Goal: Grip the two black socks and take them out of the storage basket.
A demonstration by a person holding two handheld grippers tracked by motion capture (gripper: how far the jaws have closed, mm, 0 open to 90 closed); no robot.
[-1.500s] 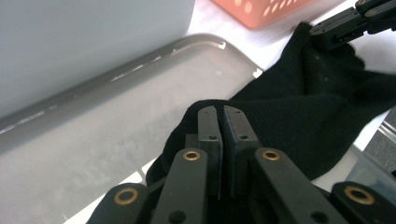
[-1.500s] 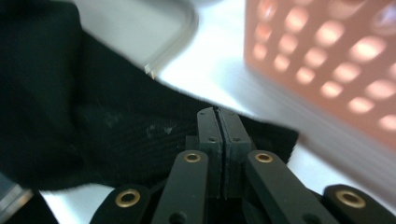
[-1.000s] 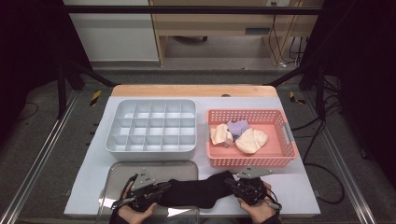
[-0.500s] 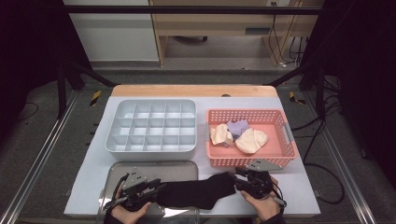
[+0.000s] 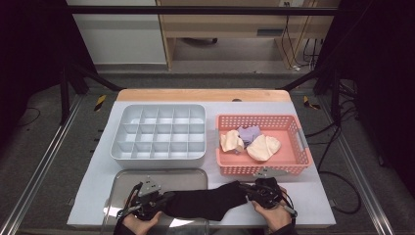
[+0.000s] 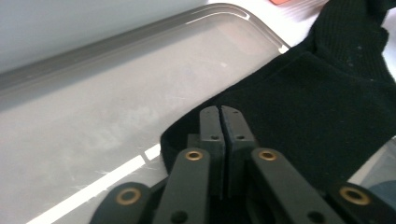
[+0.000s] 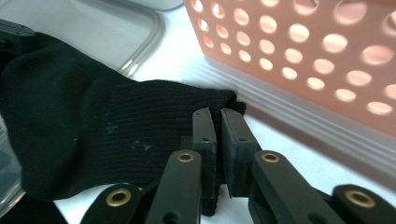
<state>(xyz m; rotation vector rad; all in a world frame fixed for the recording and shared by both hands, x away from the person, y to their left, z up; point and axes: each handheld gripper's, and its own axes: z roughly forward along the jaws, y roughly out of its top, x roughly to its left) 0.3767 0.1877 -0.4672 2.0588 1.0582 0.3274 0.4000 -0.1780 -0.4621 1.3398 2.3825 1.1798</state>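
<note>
Both grippers, left [image 5: 164, 197] and right [image 5: 249, 190], stay clamped on the sock [image 5: 203, 203]; it has stretched wider, flattening over the tray [image 5: 161, 175].

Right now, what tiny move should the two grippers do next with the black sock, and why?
Probably lower the sock flat onto the tray. The left gripper pinches one end and the right gripper pinches the other, both shut on the cloth, so it hangs stretched between them. Part of it lies past the tray's edge, beside the basket, so a small shift left may help first.
</note>
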